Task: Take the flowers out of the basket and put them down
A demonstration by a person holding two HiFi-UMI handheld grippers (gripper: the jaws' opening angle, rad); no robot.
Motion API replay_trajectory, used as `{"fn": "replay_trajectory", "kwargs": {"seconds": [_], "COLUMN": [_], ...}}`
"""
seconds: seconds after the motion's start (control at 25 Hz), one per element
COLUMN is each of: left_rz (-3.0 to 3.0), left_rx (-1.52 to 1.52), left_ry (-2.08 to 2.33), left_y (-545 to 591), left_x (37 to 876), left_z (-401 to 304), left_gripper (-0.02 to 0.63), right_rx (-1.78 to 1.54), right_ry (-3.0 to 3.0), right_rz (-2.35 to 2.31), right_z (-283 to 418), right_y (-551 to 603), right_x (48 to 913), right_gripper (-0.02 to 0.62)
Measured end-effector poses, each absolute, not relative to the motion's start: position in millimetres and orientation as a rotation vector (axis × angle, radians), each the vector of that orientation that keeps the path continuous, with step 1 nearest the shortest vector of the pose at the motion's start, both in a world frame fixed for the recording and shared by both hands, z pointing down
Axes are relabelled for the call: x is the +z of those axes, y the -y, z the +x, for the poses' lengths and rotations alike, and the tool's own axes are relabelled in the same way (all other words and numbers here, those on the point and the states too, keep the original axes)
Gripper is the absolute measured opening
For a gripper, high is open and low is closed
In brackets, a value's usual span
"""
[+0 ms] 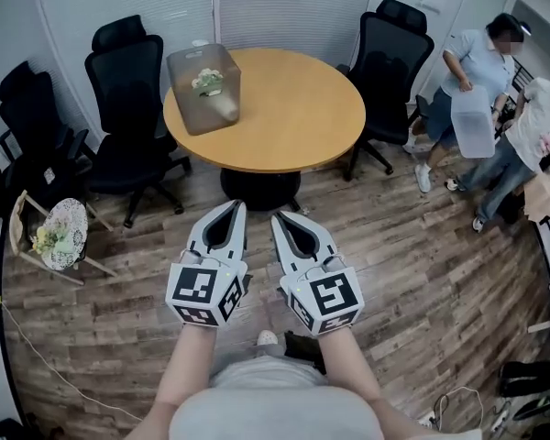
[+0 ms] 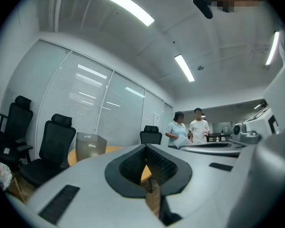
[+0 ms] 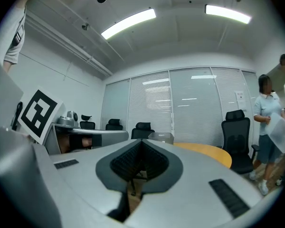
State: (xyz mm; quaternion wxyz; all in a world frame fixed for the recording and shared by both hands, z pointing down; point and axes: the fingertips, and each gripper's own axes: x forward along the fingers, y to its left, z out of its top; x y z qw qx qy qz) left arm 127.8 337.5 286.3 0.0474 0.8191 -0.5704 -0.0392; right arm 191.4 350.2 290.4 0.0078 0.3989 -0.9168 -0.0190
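Head view puts your left tongs [image 1: 236, 206] and right tongs [image 1: 279, 217] side by side at lower centre, above the wood floor [image 1: 422, 273]. Both point toward the round tabletop [image 1: 293, 117] at upper centre. You have both tongs clenched on nothing. The left gripper view shows the left tongs [image 2: 146, 146] with jaws pressed together and empty, and the right gripper view shows the same of the right tongs [image 3: 141, 140]. The flowers [image 1: 208, 81] sit inside the grey basket [image 1: 191, 113], which stands on the left part of the tabletop, well apart from your tongs. Black chairs [image 1: 128, 81] ring the tabletop, and two people [image 1: 472, 81] stand at the right edge of the frame. In the left gripper view the basket [image 2: 90, 146] shows at left of the jaw tips; in the right gripper view it sits just above them, at centre.
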Motion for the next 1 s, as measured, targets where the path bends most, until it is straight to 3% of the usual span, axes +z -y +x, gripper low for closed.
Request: {"fn": "replay_trajectory", "kwargs": {"seconds": [0.76,1.0], "left_rz": [2.481,2.449], "left_rx": [-0.1,-0.125], "left_ry": [1.791,1.843], "left_y": [-273.2,-234.2], "left_x": [294.2,295.7], "left_z": [120.2,87.3], "left_gripper": [0.005,0.005], "right_rx": [0.023,0.004], "right_ry": [2.916,2.929], "right_rz": [1.223,1.239], "right_z": [188.1,166.1], "right_y": [-284.1,-244.1], "right_x": [303.8,300.4], "right_gripper": [0.021,0.021]}}
